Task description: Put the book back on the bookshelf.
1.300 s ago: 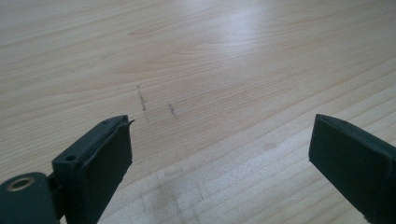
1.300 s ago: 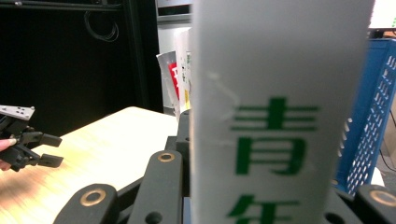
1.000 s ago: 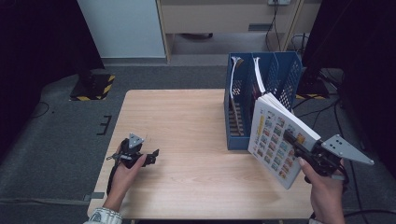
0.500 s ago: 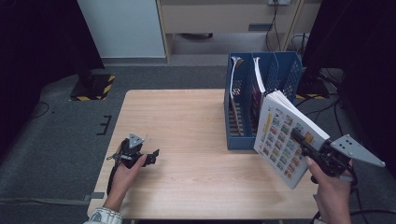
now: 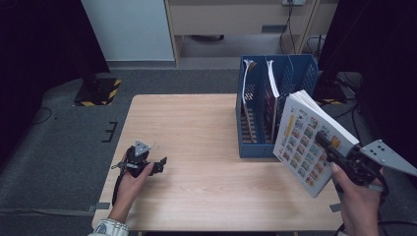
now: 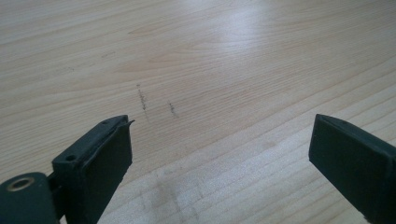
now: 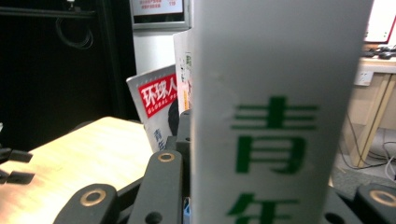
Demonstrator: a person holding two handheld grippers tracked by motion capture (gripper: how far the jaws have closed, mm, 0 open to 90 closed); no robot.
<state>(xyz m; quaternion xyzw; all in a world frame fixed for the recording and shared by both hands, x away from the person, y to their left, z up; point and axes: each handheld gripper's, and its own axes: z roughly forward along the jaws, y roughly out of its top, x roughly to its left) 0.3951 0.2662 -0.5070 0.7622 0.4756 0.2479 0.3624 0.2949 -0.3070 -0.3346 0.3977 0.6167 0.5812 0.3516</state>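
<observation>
My right gripper [image 5: 328,146] is shut on a thick white book [image 5: 309,141] whose cover carries a grid of small pictures. The book hangs tilted above the table's right edge, just right of the blue file rack [image 5: 255,115]. In the right gripper view the book's white spine with green characters [image 7: 275,107] stands close between the jaws. My left gripper [image 5: 156,164] rests low over the table's left front, jaws wide apart; in the left gripper view the two black pads [image 6: 100,163] frame bare wood with nothing between them.
The blue rack holds upright magazines [image 5: 271,93] in its slots; one with a red title block [image 7: 156,100] shows behind the held book. The light wooden table [image 5: 196,128] has dark floor around it and a cabinet behind. Cables lie on the floor at right.
My right hand has lifted the book and carried it a little to the right, away from the rack's front. The left hand and its gripper have stayed put.
</observation>
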